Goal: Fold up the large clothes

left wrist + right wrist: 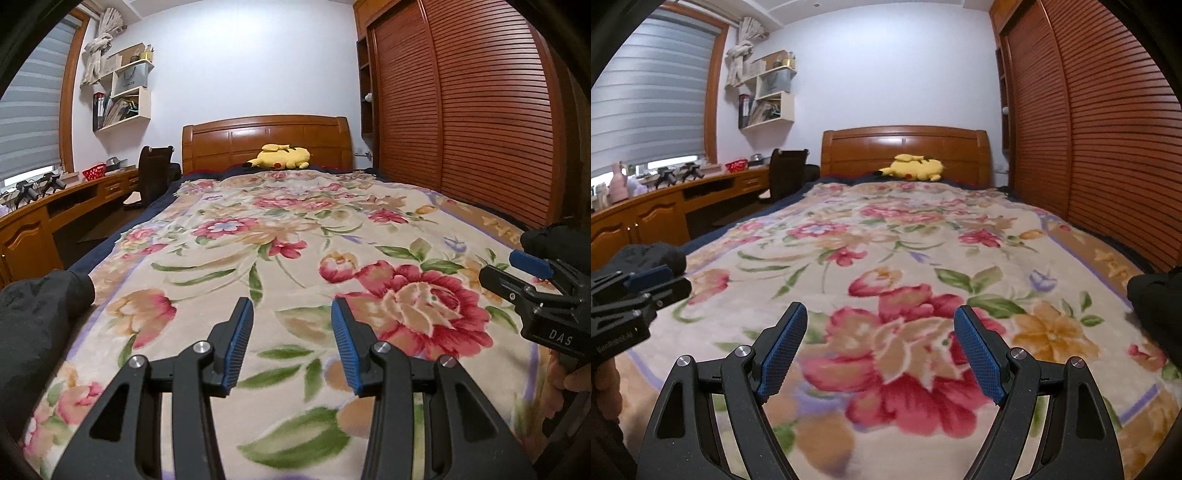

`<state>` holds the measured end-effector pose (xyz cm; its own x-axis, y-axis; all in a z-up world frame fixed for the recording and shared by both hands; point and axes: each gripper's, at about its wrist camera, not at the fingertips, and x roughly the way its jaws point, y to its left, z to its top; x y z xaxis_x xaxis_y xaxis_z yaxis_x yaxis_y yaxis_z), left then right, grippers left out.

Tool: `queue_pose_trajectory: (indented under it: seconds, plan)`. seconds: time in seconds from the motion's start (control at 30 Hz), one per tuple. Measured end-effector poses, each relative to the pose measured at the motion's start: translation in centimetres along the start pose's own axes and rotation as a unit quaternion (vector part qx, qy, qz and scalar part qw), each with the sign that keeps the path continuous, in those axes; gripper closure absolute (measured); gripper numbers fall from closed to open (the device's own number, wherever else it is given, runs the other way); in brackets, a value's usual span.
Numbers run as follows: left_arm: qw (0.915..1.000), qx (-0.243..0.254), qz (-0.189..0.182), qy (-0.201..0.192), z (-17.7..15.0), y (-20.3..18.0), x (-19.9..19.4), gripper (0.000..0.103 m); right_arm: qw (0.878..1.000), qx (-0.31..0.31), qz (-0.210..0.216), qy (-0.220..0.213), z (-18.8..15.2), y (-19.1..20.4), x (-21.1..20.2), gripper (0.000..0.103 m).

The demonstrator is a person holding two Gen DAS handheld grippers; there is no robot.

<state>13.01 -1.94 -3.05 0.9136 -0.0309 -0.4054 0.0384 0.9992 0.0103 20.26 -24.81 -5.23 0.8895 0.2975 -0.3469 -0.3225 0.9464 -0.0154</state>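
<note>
Item: dark garment (40,317), black, matte, lightly crinkled. One bunched portion sits at the left edge of the left wrist view, on the bed's near left side; another dark mass (1156,306) sits at the right edge of the right wrist view. Whether the two are one piece cannot be told.

Handling, as judged: soft, limp, probably light to medium; slightly slick woven shell, likely to slide on the plush blanket and to sag when lifted. Best taken at a hem, cuff or corner, one layer pinched per tool, not at the bunched middle.

Left tongs (291,325): jaws partly apart, blue ribbed pads facing, nothing between them, over the blanket.

Right tongs (881,334): jaws wide apart, holding nothing, over a red flower.

Support: floral blanket (295,229), cream with red and peach blooms, spread flat on the bed.

Surroundings: yellow plush toy (280,157) at the wooden headboard (266,136), upper centre; louvred wardrobe doors (461,103) right; desk surface (665,199) left.
</note>
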Motion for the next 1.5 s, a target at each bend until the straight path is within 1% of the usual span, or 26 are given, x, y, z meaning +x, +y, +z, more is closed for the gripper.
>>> queue_pose_trajectory:
  seconds: [0.3, 0.57, 1.5]
  plan:
    - [1.0000, -0.006, -0.002, -0.003, 0.1, 0.1, -0.2, 0.060, 1.000, 0.004, -0.010, -0.010, -0.2, -0.5, -0.3, 0.020]
    - [1.0000, -0.004, 0.004, -0.008, 0.0, 0.2, -0.7, 0.060, 1.000, 0.005, -0.009, -0.010, -0.2, -0.6, -0.4, 0.020]
    - [0.9999, -0.007, 0.009, -0.012, -0.3, 0.6, -1.2, 0.060, 1.000, 0.008, -0.009, -0.016, -0.1, -0.4, -0.6, 0.020]
